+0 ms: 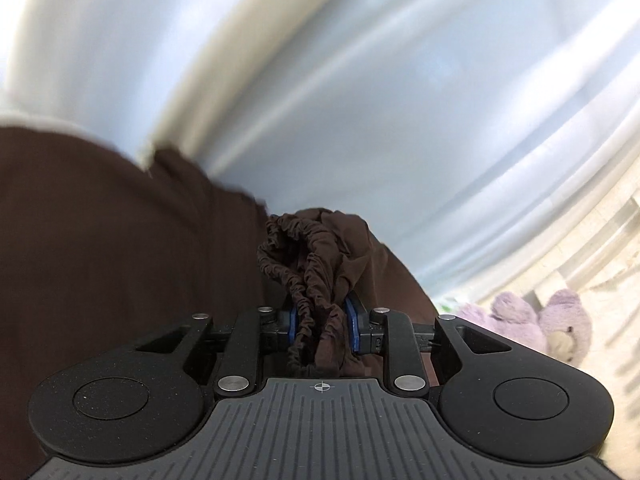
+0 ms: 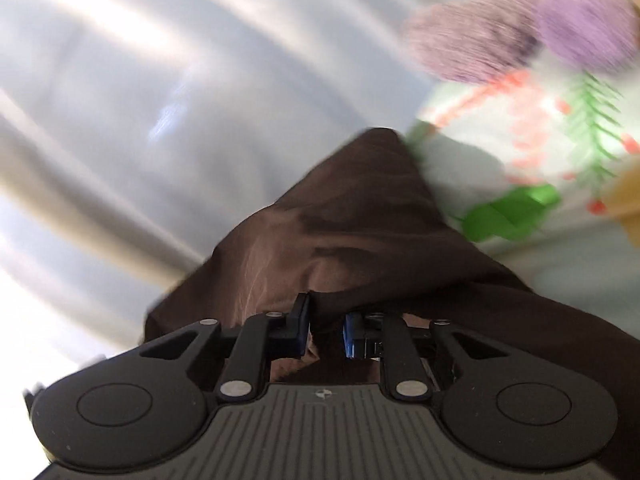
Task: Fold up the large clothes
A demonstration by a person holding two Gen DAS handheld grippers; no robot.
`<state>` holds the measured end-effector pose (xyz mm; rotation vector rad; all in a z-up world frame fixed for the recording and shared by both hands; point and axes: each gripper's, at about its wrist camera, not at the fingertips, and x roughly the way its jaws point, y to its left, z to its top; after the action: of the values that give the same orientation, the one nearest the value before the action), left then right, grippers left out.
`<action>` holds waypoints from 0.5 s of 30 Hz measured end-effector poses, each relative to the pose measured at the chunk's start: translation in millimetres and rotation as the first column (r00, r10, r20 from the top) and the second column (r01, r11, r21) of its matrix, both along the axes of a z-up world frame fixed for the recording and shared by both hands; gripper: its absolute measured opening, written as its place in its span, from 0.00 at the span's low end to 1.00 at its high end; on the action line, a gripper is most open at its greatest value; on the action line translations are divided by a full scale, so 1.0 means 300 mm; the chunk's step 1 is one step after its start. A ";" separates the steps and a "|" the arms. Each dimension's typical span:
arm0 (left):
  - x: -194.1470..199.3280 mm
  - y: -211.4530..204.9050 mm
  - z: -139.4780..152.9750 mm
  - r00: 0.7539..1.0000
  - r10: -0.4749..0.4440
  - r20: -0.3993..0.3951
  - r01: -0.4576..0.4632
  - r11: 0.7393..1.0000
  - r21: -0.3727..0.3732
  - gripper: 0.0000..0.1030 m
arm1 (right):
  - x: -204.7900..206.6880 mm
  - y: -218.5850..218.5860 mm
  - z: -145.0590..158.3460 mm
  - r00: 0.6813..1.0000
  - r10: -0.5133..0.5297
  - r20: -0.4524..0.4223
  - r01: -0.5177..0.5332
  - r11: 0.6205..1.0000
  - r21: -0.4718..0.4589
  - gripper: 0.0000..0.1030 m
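Two tools grip one brown garment [image 1: 120, 240]. The left tool [image 1: 320, 320] is clamped on a bunched, gathered elastic edge [image 1: 296, 272] between its blue pads, the fabric spreading away leftward. The right tool [image 2: 326, 330] pinches a smooth fold that rises in a peak. A purple plush toy [image 1: 540, 320] and floral fabric [image 2: 520, 132] lie blurred beyond.

matt brown cloth garment [image 1: 100, 240]

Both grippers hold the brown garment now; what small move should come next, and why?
Probably spread the two apart to pull the cloth flat: the left gripper pinches the bunched elastic edge of the brown garment, the right gripper a smooth fold, and it sags between.
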<state>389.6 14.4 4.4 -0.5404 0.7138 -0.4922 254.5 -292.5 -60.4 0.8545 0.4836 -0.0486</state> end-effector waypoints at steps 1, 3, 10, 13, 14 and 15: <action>-0.001 0.016 0.014 1.000 0.007 0.024 -0.007 1.000 0.027 0.25 | 0.009 0.011 -0.007 1.000 0.023 -0.006 -0.023 1.000 -0.004 0.16; -0.007 0.044 0.021 0.999 0.011 0.052 -0.015 0.997 0.079 0.25 | 0.038 0.030 -0.030 0.998 0.057 -0.037 -0.057 0.998 -0.019 0.16; 0.009 0.013 -0.150 0.999 0.035 0.008 -0.035 0.948 0.317 0.29 | 0.123 0.060 -0.101 0.988 0.079 -0.135 -0.104 0.976 -0.191 0.14; 0.010 -0.005 -0.215 0.998 0.065 0.020 -0.068 0.918 0.391 0.44 | 0.091 0.084 -0.076 0.986 0.085 -0.141 -0.118 0.962 -0.248 0.19; 0.003 -0.012 -0.224 0.997 0.068 0.037 -0.077 0.906 0.416 0.50 | 0.086 0.085 -0.063 0.985 0.088 -0.149 -0.123 0.960 -0.252 0.24; 0.002 -0.015 -0.228 0.996 0.065 0.057 -0.083 0.896 0.436 0.53 | 0.070 0.085 -0.044 0.983 0.095 -0.160 -0.134 0.958 -0.255 0.26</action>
<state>390.3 9.8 -63.9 -0.1305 0.7347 -0.2559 275.5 -267.1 -73.6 0.5607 0.6483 -0.0679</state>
